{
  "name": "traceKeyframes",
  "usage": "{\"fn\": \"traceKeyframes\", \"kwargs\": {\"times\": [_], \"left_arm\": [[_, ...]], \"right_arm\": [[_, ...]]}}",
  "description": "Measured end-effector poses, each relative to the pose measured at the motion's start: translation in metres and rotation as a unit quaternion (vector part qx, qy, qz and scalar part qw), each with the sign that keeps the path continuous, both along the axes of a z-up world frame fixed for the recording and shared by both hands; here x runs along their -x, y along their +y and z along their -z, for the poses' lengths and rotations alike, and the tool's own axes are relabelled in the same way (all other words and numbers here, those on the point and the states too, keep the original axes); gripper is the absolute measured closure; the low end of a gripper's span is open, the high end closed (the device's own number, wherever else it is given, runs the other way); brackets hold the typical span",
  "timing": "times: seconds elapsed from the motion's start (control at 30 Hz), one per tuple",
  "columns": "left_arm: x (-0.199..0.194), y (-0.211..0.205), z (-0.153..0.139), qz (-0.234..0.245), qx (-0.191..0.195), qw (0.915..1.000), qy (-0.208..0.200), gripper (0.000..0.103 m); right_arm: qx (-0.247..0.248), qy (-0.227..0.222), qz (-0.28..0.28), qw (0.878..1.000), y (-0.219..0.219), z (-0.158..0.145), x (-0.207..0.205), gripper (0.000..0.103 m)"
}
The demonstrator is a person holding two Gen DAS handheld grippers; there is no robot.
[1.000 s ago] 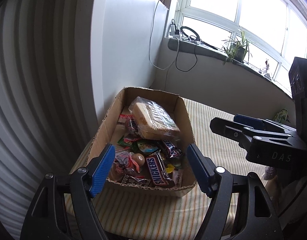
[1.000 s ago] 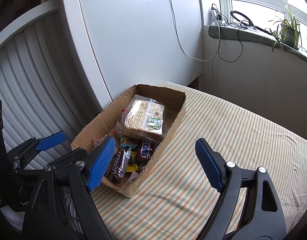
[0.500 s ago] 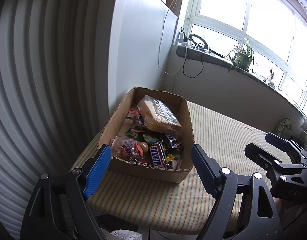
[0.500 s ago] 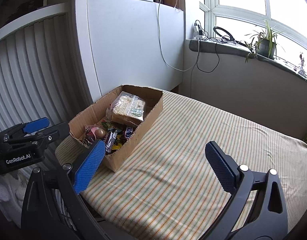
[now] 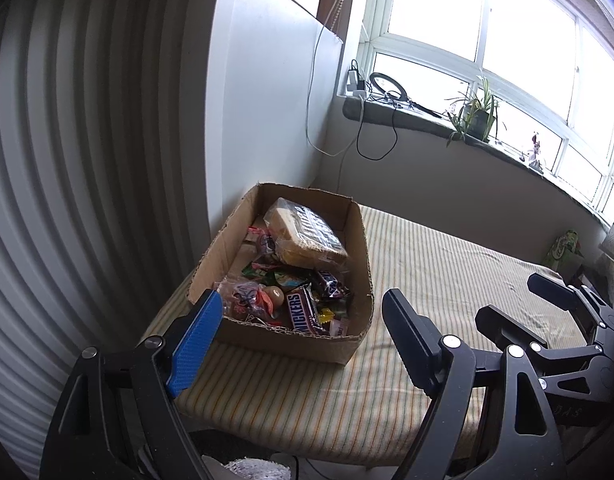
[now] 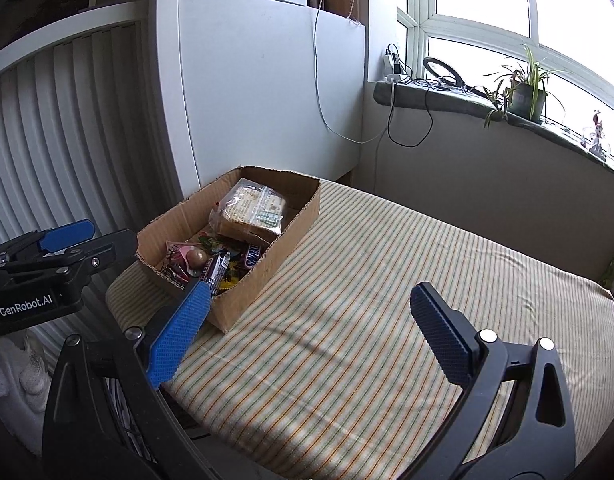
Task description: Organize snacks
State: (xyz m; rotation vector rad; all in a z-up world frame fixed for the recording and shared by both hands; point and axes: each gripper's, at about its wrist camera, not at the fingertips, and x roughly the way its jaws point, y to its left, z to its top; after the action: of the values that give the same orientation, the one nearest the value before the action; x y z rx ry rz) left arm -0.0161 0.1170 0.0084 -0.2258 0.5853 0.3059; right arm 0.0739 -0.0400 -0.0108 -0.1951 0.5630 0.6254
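Observation:
An open cardboard box (image 5: 358, 240) sits at the left end of a table with a striped cloth (image 5: 447, 264). It holds a clear bag of crackers (image 5: 307, 236), a Snickers bar (image 5: 303, 313) and several small sweets. My left gripper (image 5: 301, 300) is open and empty, hanging short of the box's near wall. In the right wrist view the box (image 6: 295, 222) with the bag (image 6: 253, 208) lies to the left. The right gripper (image 6: 311, 290) is open over the bare cloth (image 6: 387, 300), and its blue left pad (image 6: 179, 332) overlaps the box's near corner. Each gripper shows in the other's view: the right gripper (image 5: 509, 298) and the left gripper (image 6: 103, 234).
A white panel (image 6: 267, 92) and ribbed white slats (image 5: 87, 160) stand behind and left of the box. The window sill (image 6: 447, 98) carries cables and a potted plant (image 6: 525, 92). A green pack (image 5: 563, 250) sits at the table's far right. White shoes (image 6: 27, 364) lie on the floor.
Both grippers have drawn back from the box, which now looks smaller and farther off. Both pairs of jaws stand wider than a second ago. The right gripper has swung out over the cloth.

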Motion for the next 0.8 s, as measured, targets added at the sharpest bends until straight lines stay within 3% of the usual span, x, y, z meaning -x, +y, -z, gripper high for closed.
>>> {"fn": "traceKeyframes", "kwargs": {"times": [0.8], "left_arm": [[0.0002,-0.0048,0.0019,-0.004,-0.009,0.9999,0.004,0.021]], "right_arm": [[-0.004,0.006,0.010,1.000,-0.0028,0.0047,-0.0011,0.001]]}}
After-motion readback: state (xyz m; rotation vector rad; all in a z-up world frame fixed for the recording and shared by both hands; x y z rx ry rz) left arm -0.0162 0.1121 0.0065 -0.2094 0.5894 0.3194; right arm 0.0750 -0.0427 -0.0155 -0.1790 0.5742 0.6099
